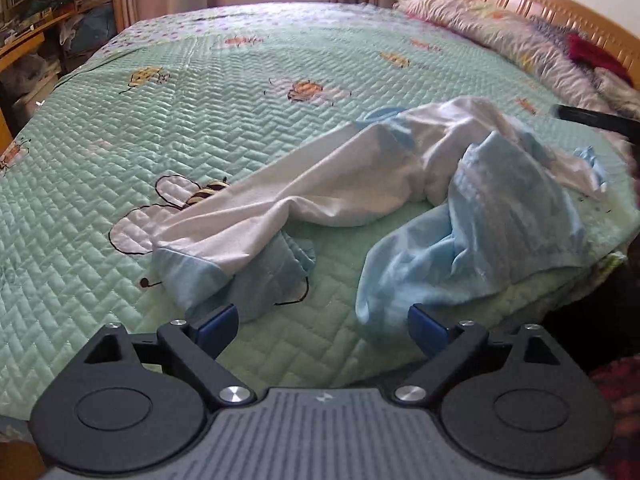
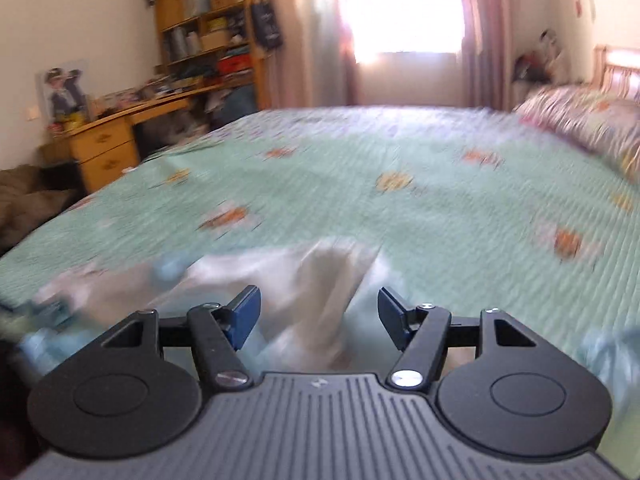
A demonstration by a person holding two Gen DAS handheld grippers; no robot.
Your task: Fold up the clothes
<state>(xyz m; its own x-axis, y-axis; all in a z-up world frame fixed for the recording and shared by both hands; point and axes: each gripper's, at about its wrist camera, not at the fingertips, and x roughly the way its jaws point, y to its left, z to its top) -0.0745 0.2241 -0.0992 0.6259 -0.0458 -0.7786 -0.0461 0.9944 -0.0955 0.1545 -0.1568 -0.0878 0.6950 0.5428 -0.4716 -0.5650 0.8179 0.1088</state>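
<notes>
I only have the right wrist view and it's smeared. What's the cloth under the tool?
Observer: In the left view it's a crumpled white and light-blue garment on the green quilt, unfolded.
Reviewer: Is the left tool holding it?
Observer: No. The left tool is open, nothing between its fingers, a blue edge just beyond them.
Reviewer: Anything at the headboard end?
Observer: A dark red cloth beside the pillows.

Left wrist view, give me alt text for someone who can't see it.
A crumpled white and light blue garment lies unfolded on a green quilted bedspread printed with bees. The open left gripper hovers just in front of it, holding nothing. Pillows and a wooden headboard sit at the upper right.
</notes>
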